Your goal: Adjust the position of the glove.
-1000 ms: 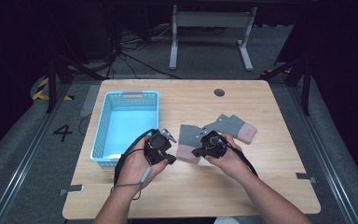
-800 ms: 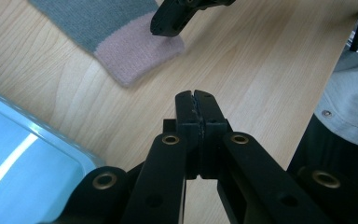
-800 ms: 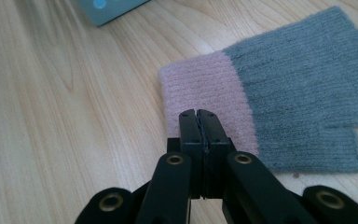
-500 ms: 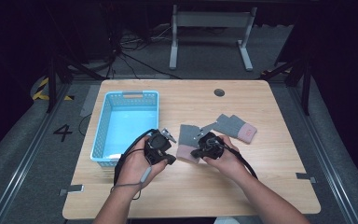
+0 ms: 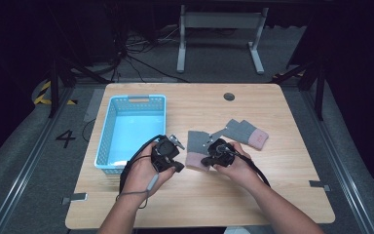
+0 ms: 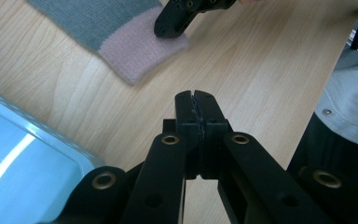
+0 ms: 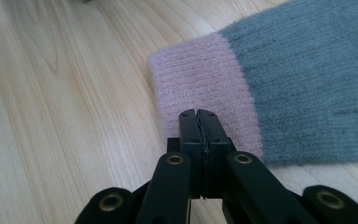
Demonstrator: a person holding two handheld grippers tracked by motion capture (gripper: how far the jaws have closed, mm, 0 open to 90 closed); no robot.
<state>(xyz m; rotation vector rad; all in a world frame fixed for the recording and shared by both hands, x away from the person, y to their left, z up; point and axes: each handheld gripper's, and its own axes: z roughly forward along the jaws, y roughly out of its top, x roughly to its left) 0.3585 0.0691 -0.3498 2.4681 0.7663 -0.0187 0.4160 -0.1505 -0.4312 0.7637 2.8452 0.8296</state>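
Near glove lies pink cuff toward the person, seemingly; right gripper closed, empty, above it.

place: lab / recording rig
table: lone wooden table in a dark room
floor: grey carpet, painted number 4, hazard tape
background: loose cables, metal stand

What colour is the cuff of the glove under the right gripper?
Pale pink cuff, best in the right gripper view.
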